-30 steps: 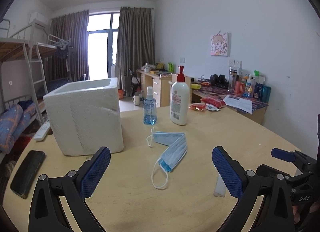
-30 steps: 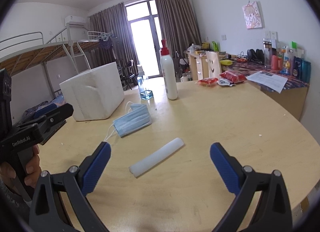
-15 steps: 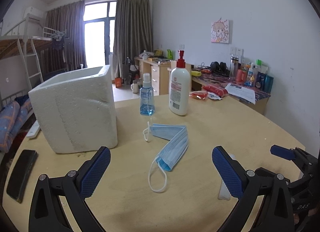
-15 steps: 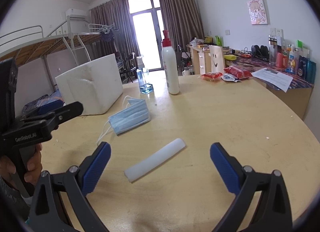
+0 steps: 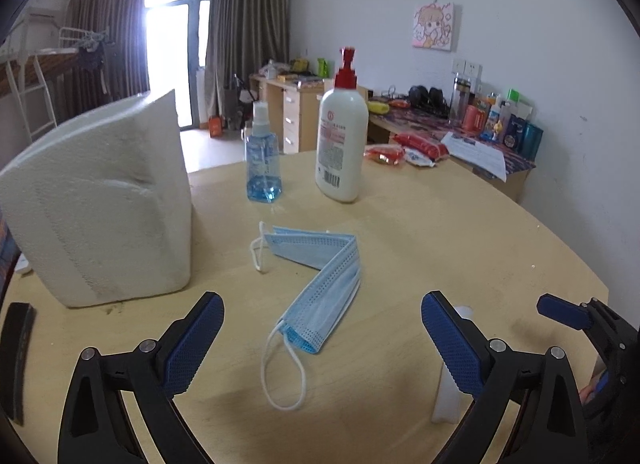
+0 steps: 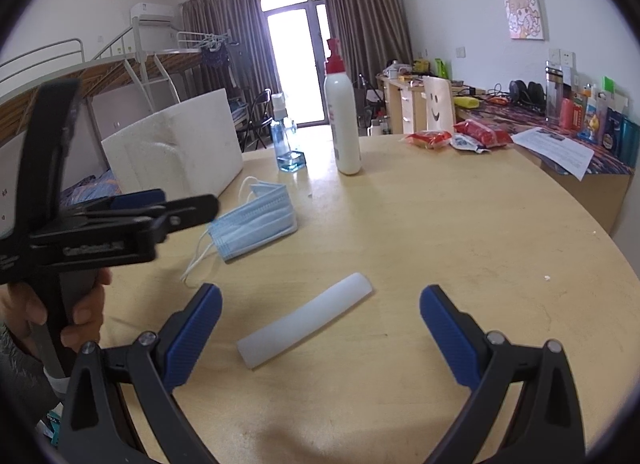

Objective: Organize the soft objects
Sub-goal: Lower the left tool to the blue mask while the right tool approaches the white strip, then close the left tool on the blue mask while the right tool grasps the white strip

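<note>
A blue face mask (image 5: 320, 284) lies folded on the wooden table, just ahead of my left gripper (image 5: 320, 340), which is open and empty. The mask (image 6: 252, 223) also shows at left in the right wrist view. A white foam strip (image 6: 304, 320) lies on the table between the spread fingers of my right gripper (image 6: 320, 328), also open and empty. That strip (image 5: 450, 392) is partly hidden behind my left gripper's right finger. A white foam box (image 5: 100, 203) stands at the left, open at the top.
A blue spray bottle (image 5: 262, 155) and a white pump bottle (image 5: 342, 135) stand behind the mask. Red snack packets (image 5: 408, 145) lie at the far table edge. A black phone (image 5: 16, 356) lies at the left edge. A hand (image 6: 60, 312) holds the left gripper's handle.
My left gripper has moved forward and lower toward the mask, which now looks nearer. My right gripper has come a little closer to the foam strip. Both stayed open.
</note>
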Available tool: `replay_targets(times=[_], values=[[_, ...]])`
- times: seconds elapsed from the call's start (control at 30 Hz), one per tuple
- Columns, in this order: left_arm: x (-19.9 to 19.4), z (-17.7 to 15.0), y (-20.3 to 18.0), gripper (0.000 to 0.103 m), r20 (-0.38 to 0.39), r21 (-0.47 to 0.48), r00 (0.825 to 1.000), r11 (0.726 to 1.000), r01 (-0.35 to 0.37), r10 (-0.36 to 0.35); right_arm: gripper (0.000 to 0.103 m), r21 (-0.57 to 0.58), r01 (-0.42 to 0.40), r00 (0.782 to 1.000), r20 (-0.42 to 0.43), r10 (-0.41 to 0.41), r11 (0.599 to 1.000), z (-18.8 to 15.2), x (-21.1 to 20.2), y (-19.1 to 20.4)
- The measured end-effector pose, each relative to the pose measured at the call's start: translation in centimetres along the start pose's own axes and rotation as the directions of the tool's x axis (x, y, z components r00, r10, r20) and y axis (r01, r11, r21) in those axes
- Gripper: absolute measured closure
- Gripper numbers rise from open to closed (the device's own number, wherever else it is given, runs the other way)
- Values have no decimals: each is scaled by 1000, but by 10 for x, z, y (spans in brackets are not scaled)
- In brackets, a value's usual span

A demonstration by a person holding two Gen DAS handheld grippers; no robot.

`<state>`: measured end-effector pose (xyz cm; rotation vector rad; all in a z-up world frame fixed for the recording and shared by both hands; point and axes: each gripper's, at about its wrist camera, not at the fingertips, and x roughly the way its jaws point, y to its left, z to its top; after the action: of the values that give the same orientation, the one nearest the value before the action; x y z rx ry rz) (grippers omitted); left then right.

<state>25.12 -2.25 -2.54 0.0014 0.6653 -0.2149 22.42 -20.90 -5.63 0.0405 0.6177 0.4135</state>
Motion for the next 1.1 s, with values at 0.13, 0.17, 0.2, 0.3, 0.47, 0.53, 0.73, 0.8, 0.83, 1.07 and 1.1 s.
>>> replay_targets(times=[0.13, 0.17, 0.2, 0.3, 0.47, 0.53, 0.73, 0.8, 0.83, 1.07, 1.1], values=[[23, 2, 5, 12, -65, -12, 998, 1000, 14, -14, 2, -6, -7, 1000, -11, 7, 1000, 1, 3, 2], [27, 1, 7, 16, -74, -16, 997, 1000, 12, -13, 2, -8, -4, 1000, -15, 4, 1000, 2, 4, 3], [31, 0, 9, 18, -86, -24, 996, 1000, 9, -11, 2, -10, -2, 1000, -23, 2, 1000, 2, 6, 3], [40, -1, 12, 25, -118, -29, 992, 999, 38, -42, 2, -9, -11, 999, -45, 10, 1000, 1, 10, 5], [48, -2, 10, 33, -140, -9, 987, 997, 73, -74, 6, -20, -10, 998, -66, 9, 1000, 1, 13, 9], [50, -2, 12, 39, -144, -11, 987, 998, 68, -68, 6, -20, -12, 998, -67, 10, 1000, 0, 12, 9], [61, -6, 14, 68, -192, -27, 977, 996, 88, -92, 6, -15, -7, 997, -75, 6, 1000, 1, 14, 9], [64, -7, 15, 72, -199, -30, 975, 995, 96, -100, 6, -13, -8, 997, -78, 7, 1000, 0, 14, 9], [63, -7, 16, 78, -199, -35, 974, 994, 105, -110, 6, -14, -7, 997, -79, 6, 1000, 0, 15, 9], [66, -8, 17, 96, -206, -59, 966, 988, 144, -153, 18, -19, 6, 994, -111, -8, 1000, 0, 19, 12], [65, -8, 19, 97, -202, -66, 967, 987, 145, -155, 18, -18, 9, 993, -120, -12, 1000, 0, 21, 13]])
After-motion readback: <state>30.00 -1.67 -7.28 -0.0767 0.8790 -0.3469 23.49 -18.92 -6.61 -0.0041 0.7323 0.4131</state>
